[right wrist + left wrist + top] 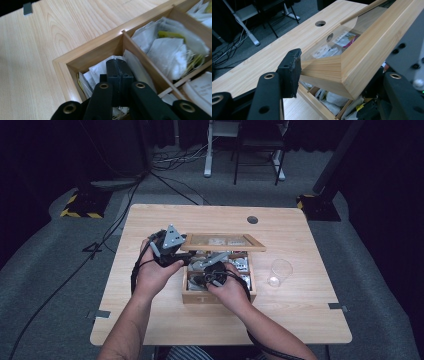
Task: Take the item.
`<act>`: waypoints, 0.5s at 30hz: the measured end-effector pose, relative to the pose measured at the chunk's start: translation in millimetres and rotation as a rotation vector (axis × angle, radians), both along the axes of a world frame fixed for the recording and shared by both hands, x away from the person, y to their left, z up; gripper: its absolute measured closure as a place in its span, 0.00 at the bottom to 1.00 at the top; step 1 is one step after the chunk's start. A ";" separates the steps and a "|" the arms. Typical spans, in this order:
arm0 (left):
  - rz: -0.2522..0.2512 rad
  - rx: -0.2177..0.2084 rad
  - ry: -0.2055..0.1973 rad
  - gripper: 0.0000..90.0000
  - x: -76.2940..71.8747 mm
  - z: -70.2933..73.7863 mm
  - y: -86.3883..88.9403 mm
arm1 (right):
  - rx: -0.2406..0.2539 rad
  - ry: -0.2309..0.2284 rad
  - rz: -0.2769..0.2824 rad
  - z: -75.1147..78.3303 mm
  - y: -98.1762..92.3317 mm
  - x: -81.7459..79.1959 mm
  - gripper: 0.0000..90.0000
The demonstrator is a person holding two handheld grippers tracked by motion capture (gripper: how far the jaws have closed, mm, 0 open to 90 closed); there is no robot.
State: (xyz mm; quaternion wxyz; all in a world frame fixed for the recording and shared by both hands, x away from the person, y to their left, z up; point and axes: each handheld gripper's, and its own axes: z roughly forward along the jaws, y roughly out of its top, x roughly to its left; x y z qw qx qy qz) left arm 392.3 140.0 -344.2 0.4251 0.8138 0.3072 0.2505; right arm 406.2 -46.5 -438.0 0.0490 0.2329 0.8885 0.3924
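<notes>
Light wooden table, seen from above.
Stood on grey carpet, pale grain running lengthwise, round cable hole near the far edge. Carried a wooden box with compartments near the middle, its glass-paned lid raised at the far side. Carried also a clear plastic cup, upright, just to the right of the box and apart from it. Bore small grey tabs at the left and right edges.
</notes>
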 end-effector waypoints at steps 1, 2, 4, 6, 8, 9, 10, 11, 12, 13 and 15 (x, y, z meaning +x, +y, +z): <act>-0.002 -0.001 0.001 0.49 0.1 0.0 0.0 | 0.008 -0.002 -0.003 1.7 -0.8 -0.6 1.00; -0.003 0.000 0.002 0.49 0.2 0.1 0.3 | 0.015 -0.006 -0.004 3.9 -1.7 -1.3 1.00; -0.003 0.001 0.001 0.49 0.3 0.1 0.4 | 0.031 -0.016 -0.002 8.6 -3.7 -2.9 1.00; -0.003 0.001 -0.001 0.49 0.5 0.2 0.5 | 0.051 -0.023 -0.003 13.3 -5.9 -4.8 1.00; -0.003 -0.001 0.001 0.49 0.6 0.0 0.4 | 0.059 -0.027 -0.002 15.6 -7.2 -5.9 1.00; -0.002 0.002 0.001 0.49 0.7 -0.2 0.1 | 0.071 -0.036 -0.003 19.5 -9.8 -8.3 1.00; -0.002 0.002 0.001 0.49 0.7 -0.2 0.1 | 0.074 -0.043 -0.003 21.2 -11.1 -9.4 1.00; 0.000 0.005 0.000 0.49 0.7 -0.3 -0.4 | 0.079 -0.050 0.000 22.9 -12.5 -10.5 1.00; 0.001 0.005 -0.001 0.49 0.7 -0.5 -0.7 | 0.084 -0.047 -0.001 24.9 -13.7 -12.3 1.00; 0.001 0.006 0.000 0.49 0.8 -0.5 -0.8 | 0.083 -0.050 -0.001 26.8 -14.8 -13.6 1.00; -0.002 0.008 0.001 0.49 0.9 -0.5 -0.9 | 0.085 -0.059 -0.002 30.6 -17.4 -16.5 1.00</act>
